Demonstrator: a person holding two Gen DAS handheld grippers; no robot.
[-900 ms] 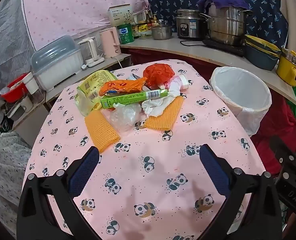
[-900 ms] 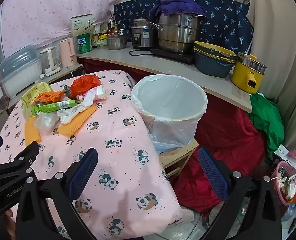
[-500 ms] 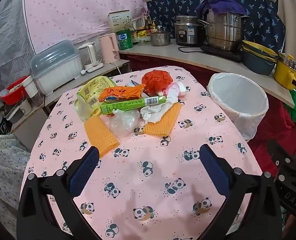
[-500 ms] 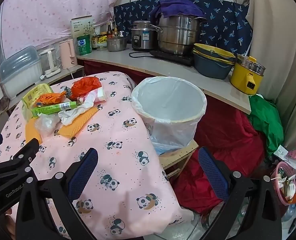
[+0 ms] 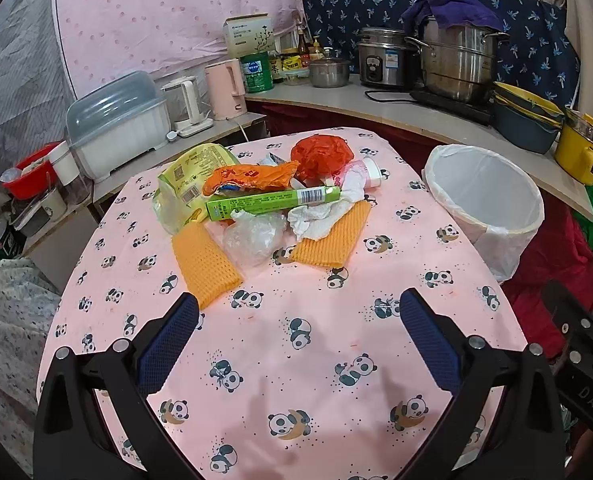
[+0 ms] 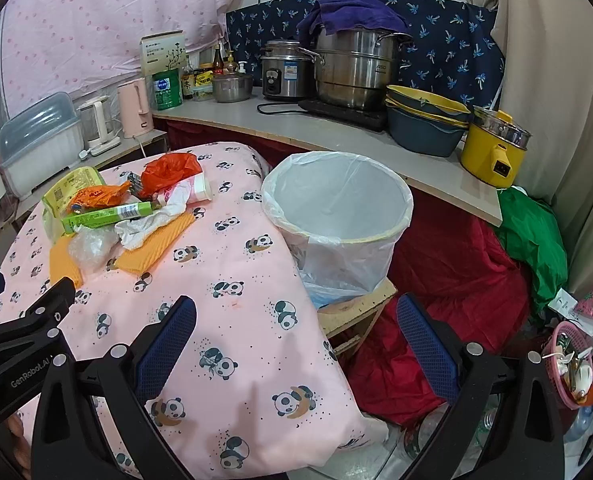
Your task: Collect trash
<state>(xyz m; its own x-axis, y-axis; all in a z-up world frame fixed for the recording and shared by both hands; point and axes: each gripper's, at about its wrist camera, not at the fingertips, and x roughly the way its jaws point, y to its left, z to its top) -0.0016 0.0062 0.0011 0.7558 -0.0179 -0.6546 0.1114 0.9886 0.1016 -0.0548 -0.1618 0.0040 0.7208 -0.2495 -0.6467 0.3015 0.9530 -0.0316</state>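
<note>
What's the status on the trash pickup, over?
Left gripper and right gripper open, empty. Trash pile untouched on table. Lined bin empty, beside table. Nothing in the way.

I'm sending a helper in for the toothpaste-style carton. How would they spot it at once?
On the panda-print table, find the trash pile. The green carton lies across its middle, under the orange wrapper. It is the only long, rigid box, with a white barcode at one end.

Matt cotton tablecloth (image 5: 296, 320) — glossy plastic bin liner (image 5: 484, 200)
</note>
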